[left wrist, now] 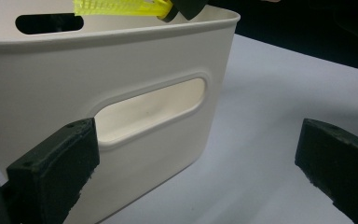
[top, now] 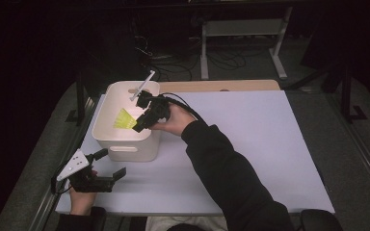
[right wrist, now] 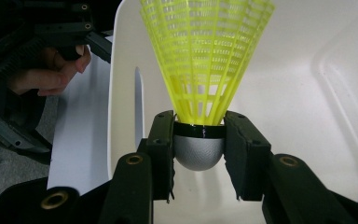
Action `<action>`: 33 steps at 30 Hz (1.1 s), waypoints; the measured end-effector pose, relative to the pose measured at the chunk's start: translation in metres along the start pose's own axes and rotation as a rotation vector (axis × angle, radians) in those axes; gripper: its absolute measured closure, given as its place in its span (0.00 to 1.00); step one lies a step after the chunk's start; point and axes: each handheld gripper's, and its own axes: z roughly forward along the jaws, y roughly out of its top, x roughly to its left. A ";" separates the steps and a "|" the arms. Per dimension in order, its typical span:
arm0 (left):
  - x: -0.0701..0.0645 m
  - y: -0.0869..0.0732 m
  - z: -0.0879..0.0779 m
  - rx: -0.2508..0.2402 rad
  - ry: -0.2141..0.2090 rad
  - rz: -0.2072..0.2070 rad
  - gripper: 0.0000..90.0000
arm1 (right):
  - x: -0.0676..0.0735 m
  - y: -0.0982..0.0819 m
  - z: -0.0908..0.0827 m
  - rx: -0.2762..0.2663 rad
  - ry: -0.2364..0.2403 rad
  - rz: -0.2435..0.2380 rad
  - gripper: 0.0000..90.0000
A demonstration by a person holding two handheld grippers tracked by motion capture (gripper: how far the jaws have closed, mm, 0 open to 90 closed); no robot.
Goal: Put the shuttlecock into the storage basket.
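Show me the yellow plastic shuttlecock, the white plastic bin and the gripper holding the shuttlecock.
yellow plastic shuttlecock (right wrist: 205, 51), right gripper view, mesh skirt.
white plastic bin (top: 125, 144), high view, near wall.
right gripper (right wrist: 199, 149), right gripper view, between its jaws.

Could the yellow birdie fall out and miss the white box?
Probably not, though it might. The right tool pinches only the shuttlecock by its rounded grey cap, so it could slip or pop out sideways. It hangs near the bin's rim, so a tilted release could clip that edge and bounce onto the table.
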 end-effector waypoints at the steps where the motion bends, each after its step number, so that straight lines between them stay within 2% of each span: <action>1: 0.000 0.000 0.000 0.000 0.000 0.000 0.00 | 0.000 0.000 0.001 0.001 0.001 0.000 0.71; 12: 0.000 0.000 0.000 -0.002 -0.001 -0.001 0.00 | -0.001 0.000 0.007 0.011 0.006 0.006 0.69; 14: 0.000 0.000 0.000 -0.003 -0.002 -0.002 0.00 | -0.002 0.000 0.006 0.003 0.014 0.012 0.60; 19: 0.000 0.000 0.000 -0.003 -0.002 -0.002 0.00 | -0.003 0.000 0.002 -0.016 0.021 0.018 0.51; 24: 0.000 0.000 -0.001 -0.008 -0.004 -0.007 0.00 | -0.004 -0.001 -0.003 -0.025 -0.012 0.025 0.35; 33: 0.000 0.000 -0.001 -0.009 -0.006 -0.008 0.00 | -0.001 -0.001 -0.014 -0.060 -0.072 0.026 0.17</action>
